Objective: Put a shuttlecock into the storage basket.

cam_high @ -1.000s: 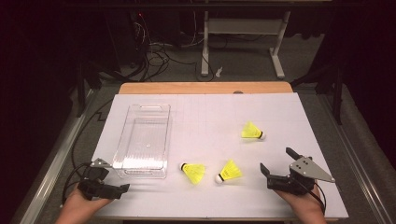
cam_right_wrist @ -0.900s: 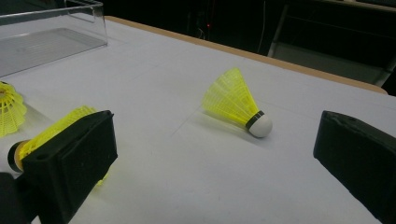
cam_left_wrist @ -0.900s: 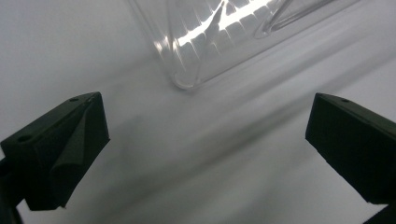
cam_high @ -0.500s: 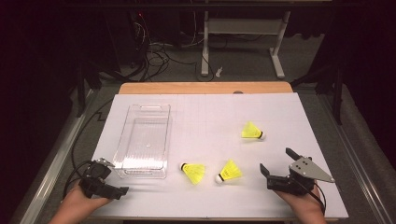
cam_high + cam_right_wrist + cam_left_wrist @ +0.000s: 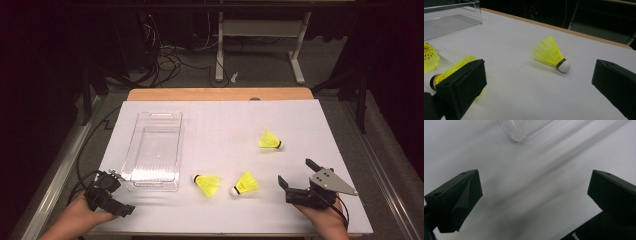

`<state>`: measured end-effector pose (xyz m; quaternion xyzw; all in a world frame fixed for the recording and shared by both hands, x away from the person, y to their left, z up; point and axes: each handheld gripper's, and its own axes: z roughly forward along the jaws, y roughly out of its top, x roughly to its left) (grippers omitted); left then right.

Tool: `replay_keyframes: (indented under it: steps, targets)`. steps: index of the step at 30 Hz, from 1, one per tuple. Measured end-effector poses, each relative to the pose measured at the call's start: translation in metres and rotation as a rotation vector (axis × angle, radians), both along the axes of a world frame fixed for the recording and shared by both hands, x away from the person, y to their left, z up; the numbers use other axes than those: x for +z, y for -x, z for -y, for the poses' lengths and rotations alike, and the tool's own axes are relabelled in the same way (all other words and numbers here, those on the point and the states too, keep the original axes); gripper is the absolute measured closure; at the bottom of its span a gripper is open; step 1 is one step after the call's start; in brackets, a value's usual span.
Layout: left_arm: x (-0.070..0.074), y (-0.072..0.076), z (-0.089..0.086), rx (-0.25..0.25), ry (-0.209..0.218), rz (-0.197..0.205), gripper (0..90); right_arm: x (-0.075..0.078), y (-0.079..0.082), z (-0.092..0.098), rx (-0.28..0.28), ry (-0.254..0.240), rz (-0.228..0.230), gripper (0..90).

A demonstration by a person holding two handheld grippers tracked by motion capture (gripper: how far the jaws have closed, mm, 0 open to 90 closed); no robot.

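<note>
While both of your grippers sit at the near edge of the table, none of the sorting looks started; entries run near to far.

Right gripper [image 5: 296, 175]: jaws spread wide, nothing between them; it rests low on the white sheet [image 5: 225, 125].
Left gripper [image 5: 117, 192]: jaws wide apart in the left gripper view, bare sheet between them, nothing held.
Nearest shuttlecock [image 5: 245, 184]: lies on its side just left of your right fingers [image 5: 283, 183]; in the right gripper view its skirt [image 5: 454, 67] shows partly behind the left-hand jaw.
Middle shuttlecock [image 5: 207, 184]: on its side, just beyond the nearest one as seen from your right fingers, apart from it, and close to the tray's near corner.
Far shuttlecock [image 5: 551, 55]: ahead of your right fingers, between the jaws' lines of sight, cork end toward the right; well apart from the other two.
Clear tray [image 5: 154, 150]: empty, just ahead of your left fingers [image 5: 125, 209]; its rounded corner [image 5: 517, 135] shows at the top of the left gripper view.
Progress: judged at zero of three; all shuttlecocks are on the sheet, none in the tray.
Left to do: pick, carry and drop each one, presumably into the tray.
Obstacles: none on the sheet between your fingers and the shuttlecocks; the tray wall must be cleared on the drop.
Beyond the table: desk legs [image 5: 300, 55] and loose cables [image 5: 165, 55] on the floor, well out of reach.
</note>
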<state>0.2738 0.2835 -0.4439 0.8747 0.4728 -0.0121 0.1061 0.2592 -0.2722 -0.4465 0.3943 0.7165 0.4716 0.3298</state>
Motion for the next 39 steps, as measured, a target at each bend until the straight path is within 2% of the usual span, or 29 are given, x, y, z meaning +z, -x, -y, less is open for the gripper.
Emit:
replay_keyframes:
  steps: [10, 14, 25, 39]
  targets:
    - [-0.001, -0.005, 0.01, -0.074, -0.074, -0.119, 0.6, 0.0, 0.0, 0.0, 0.002, 0.001, -0.002, 0.2]
    - [-0.002, -0.004, 0.017, -0.105, -0.101, -0.15, 0.6, 0.0, 0.0, 0.0, 0.0, 0.003, -0.003, 0.2]
    - [0.004, 0.0, 0.035, -0.169, -0.11, -0.187, 0.7, 0.0, 0.001, -0.001, 0.008, 0.008, 0.002, 0.2]
    - [0.011, 0.003, 0.073, -0.27, -0.095, -0.19, 1.0, 0.001, 0.002, -0.002, 0.011, 0.007, 0.004, 0.2]
